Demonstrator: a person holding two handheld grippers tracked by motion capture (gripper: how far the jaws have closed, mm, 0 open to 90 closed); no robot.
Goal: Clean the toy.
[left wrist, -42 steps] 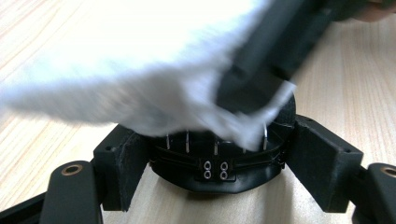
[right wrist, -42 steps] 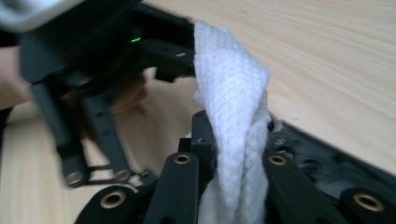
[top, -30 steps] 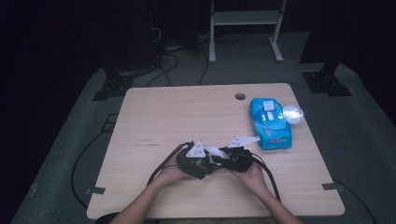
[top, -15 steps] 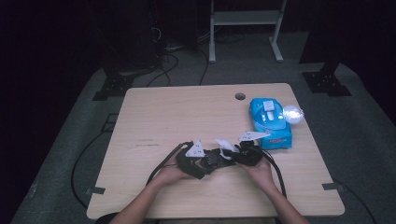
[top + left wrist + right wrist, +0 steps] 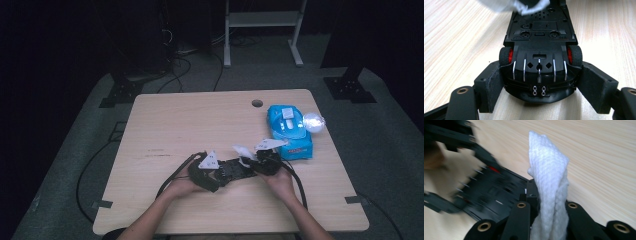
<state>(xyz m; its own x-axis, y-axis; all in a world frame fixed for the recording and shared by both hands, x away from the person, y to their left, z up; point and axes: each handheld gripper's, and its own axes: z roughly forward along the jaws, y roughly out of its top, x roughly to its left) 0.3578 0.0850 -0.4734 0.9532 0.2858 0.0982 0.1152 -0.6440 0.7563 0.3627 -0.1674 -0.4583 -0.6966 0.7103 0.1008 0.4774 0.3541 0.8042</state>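
Wood table (image 5: 190, 125) | toy car (image 5: 540, 52) — black, upside-down, left gripper (image 5: 540, 86) clamping | right gripper (image 5: 546, 220) pinching white cloth (image 5: 549, 175)

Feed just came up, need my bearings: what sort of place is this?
Probably a studio or lab recording bay: a lone wooden table on grey carpet, dark surroundings, cables and stand bases on the floor.

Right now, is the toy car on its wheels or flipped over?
Flipped over. The left gripper view shows the car's black underside facing up, screws and contacts exposed, with the left gripper clamped on one end.
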